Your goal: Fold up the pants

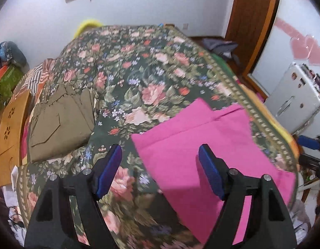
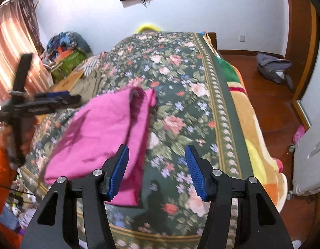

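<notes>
Pink pants lie folded on the floral bedspread near the bed's front edge. They also show in the right wrist view, left of centre. My left gripper is open and empty, hovering above the pants' left edge. My right gripper is open and empty, above the pants' right side and the bedspread. The left gripper also appears in the right wrist view, at the left above the pants.
Folded olive-brown pants lie on the bed's left side, next to a wooden piece. A grey bag sits on the wood floor at the right. A white suitcase stands right of the bed. Clutter piles at the far left.
</notes>
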A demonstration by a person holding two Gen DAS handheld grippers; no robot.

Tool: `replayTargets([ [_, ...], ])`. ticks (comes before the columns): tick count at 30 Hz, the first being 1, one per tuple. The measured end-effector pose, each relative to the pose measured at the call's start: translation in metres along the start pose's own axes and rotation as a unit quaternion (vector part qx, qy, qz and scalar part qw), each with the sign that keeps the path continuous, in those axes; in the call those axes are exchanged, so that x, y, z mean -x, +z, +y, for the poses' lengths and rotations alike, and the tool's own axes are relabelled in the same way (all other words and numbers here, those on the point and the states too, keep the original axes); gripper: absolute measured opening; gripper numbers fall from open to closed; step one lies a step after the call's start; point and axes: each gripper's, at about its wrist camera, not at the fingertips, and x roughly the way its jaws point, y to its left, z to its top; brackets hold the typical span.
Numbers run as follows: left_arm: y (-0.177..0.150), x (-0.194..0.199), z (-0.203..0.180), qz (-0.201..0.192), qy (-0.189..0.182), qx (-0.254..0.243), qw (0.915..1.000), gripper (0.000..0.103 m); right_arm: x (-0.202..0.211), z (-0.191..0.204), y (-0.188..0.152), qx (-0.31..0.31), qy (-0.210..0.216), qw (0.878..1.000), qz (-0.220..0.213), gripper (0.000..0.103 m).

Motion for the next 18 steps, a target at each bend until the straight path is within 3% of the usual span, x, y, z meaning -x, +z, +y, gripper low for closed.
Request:
replayTargets([
  [5,0.010,-0.032,0.004,0.011,0.042,-0.026,0.9987,0.076,-0.015,0.023,0.003,0.005,0.049,0.999,0.018,0.060],
  [10,0.009,-0.061,0.013,0.025,0.068,-0.048,0.9962,0.077,-0.041,0.036,-0.007,0.029,0.048,0.996,0.067,0.060],
  [18,-0.014,-0.068,0.056,0.035,0.012,0.027,0.9989,0.078,-0.056,0.018,-0.008,0.036,0.036,0.995,0.090,0.071],
])
